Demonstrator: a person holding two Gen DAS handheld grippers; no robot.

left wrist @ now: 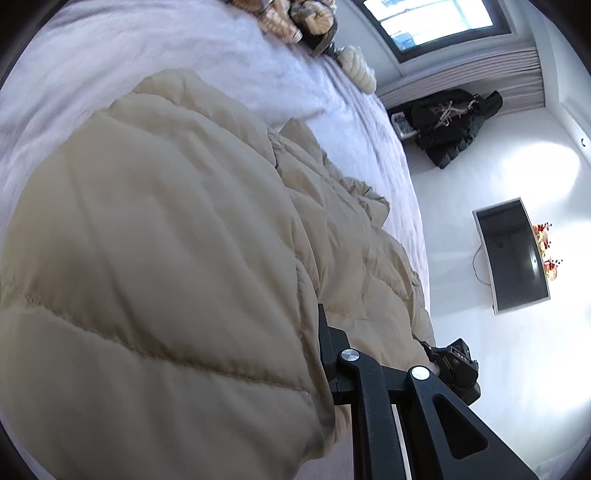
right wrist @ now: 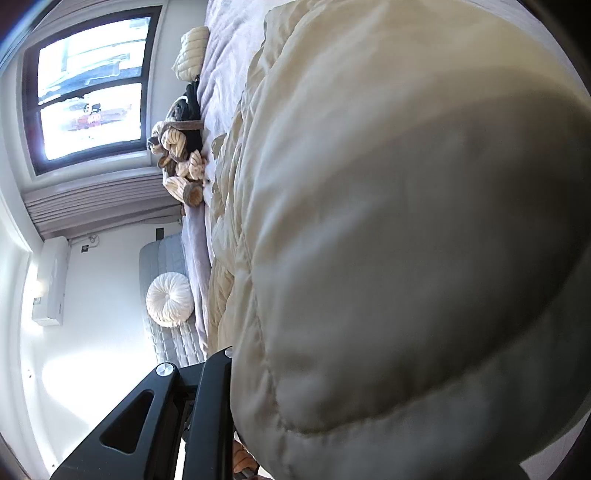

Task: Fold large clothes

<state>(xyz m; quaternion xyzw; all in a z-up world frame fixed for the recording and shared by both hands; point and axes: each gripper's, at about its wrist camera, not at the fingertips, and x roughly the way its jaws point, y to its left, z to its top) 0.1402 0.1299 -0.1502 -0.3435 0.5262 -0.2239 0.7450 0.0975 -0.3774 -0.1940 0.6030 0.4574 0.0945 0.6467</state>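
Note:
A large beige quilted puffer coat (left wrist: 166, 240) lies along a bed, and its near end bulges up close to both cameras. In the left wrist view my left gripper (left wrist: 373, 343) sits at the bottom edge, shut on the coat's edge. Fabric folds over one black finger (left wrist: 325, 332) and hides the tips. The right wrist view is mostly filled by the same coat (right wrist: 406, 240). My right gripper (right wrist: 240, 362) is shut on the coat's near edge, with only its black linkage and one finger (right wrist: 221, 358) showing beside the fabric.
The coat rests on a bed with a lavender sheet (left wrist: 110, 55). Knotted cushions (left wrist: 295, 18) lie at its far end below a window (left wrist: 436, 22). A dark jacket (left wrist: 450, 125) and a wall screen (left wrist: 513, 254) are beyond the bed. A round white cushion (right wrist: 170, 299) sits on a grey seat.

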